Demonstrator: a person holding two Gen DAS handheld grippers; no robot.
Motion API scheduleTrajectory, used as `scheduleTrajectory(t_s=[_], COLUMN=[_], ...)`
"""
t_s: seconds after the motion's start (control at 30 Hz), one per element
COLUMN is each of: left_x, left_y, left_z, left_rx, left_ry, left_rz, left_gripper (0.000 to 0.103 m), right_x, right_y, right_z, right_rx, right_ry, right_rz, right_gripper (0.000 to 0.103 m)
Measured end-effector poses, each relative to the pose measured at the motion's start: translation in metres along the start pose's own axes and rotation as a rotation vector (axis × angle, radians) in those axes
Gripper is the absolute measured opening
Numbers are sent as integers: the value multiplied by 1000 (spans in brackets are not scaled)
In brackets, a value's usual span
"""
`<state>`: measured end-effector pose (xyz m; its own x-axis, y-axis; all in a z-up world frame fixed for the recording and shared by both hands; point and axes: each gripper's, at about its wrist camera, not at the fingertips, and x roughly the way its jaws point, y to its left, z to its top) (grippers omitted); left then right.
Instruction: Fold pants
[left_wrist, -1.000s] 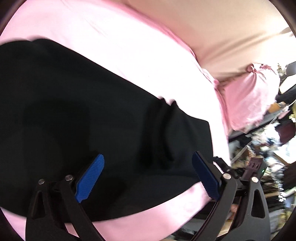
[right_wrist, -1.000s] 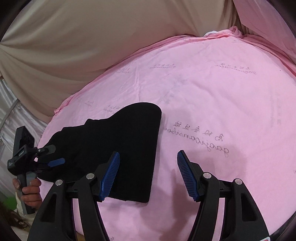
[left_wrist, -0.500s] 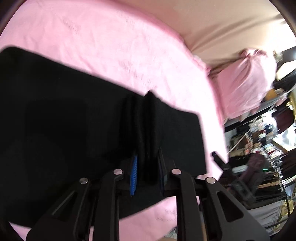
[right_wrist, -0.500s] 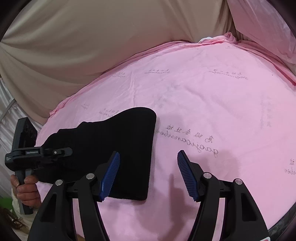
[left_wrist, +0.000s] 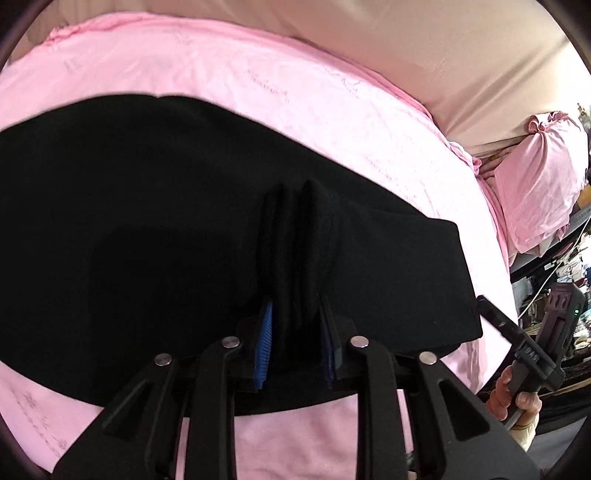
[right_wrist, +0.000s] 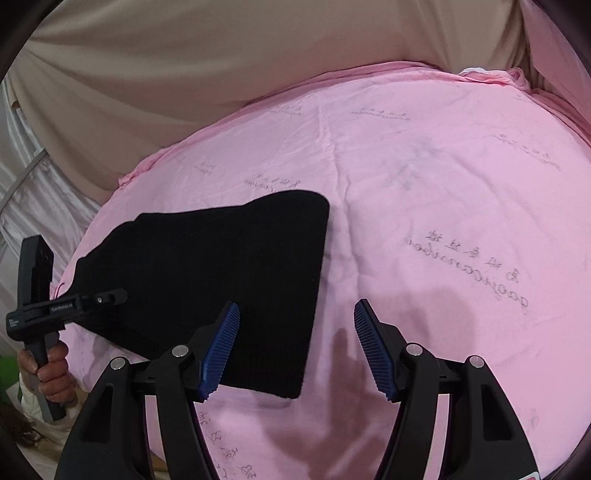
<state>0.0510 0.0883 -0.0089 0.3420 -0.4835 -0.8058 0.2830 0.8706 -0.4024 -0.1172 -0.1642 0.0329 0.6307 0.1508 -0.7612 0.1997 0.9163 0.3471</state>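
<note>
The black pants (left_wrist: 147, 221) lie folded on the pink sheet (left_wrist: 295, 92). My left gripper (left_wrist: 295, 343) is shut on a bunched ridge of the pants' fabric near their near edge. In the right wrist view the pants (right_wrist: 229, 277) lie left of centre, with the left gripper (right_wrist: 110, 297) at their left end. My right gripper (right_wrist: 295, 350) is open and empty, hovering over the pants' right edge and the sheet (right_wrist: 443, 203). The right gripper also shows at the right edge of the left wrist view (left_wrist: 491, 321).
A beige curtain (right_wrist: 221, 74) hangs behind the bed. A pink pillow (left_wrist: 539, 184) sits at the bed's far right corner. Cluttered shelves (left_wrist: 565, 266) stand beyond the bed's right side. The sheet carries printed lettering (right_wrist: 469, 269).
My left gripper went from open over the pants to shut on a pinch of fabric, and has lifted it slightly. The right gripper stayed open and shifted a little.
</note>
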Motion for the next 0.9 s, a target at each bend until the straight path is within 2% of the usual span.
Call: scheduleTrajectory(t_s=[0.13, 0.23, 0.3, 0.33, 0.37, 0.43, 0.57, 0.63, 0.7, 0.8, 0.9], left_x=[-13, -26, -40, -51, -63, -87, -143, -161, -168, -159, -142], left_y=[3, 18, 34, 49, 66, 103, 189, 222, 247, 270, 281], left_z=[3, 4, 6, 7, 8, 7, -10, -22, -31, -34, -29], left_rx=[11, -13, -49, -84, -128, -232, -491, -593, -676, -750, -795], left_ry=[-40, -68, -110, -140, -168, -218, -341, -372, -378, -372, -374], left_rz=[4, 10, 45, 68, 83, 132, 277, 320, 347, 314, 206], left_gripper=[25, 25, 25, 25, 25, 32, 49, 57, 59, 65, 65], right_x=[18, 25, 26, 25, 24, 22, 24, 25, 26, 25, 24], right_y=[11, 22, 25, 27, 31, 36, 40, 39, 40, 37, 37], right_z=[-2, -1, 1, 2, 2, 3, 6, 7, 7, 8, 9], right_rx=[-4, -29, -44, -61, -81, -104, -121, -106, -105, -102, -98], right_ry=[40, 52, 53, 45, 42, 39, 53, 61, 70, 84, 89], right_rz=[54, 24, 9, -5, -21, -42, -67, -67, -72, -80, -89], right_gripper=[62, 65, 62, 56, 44, 35, 36, 39, 40, 42, 44])
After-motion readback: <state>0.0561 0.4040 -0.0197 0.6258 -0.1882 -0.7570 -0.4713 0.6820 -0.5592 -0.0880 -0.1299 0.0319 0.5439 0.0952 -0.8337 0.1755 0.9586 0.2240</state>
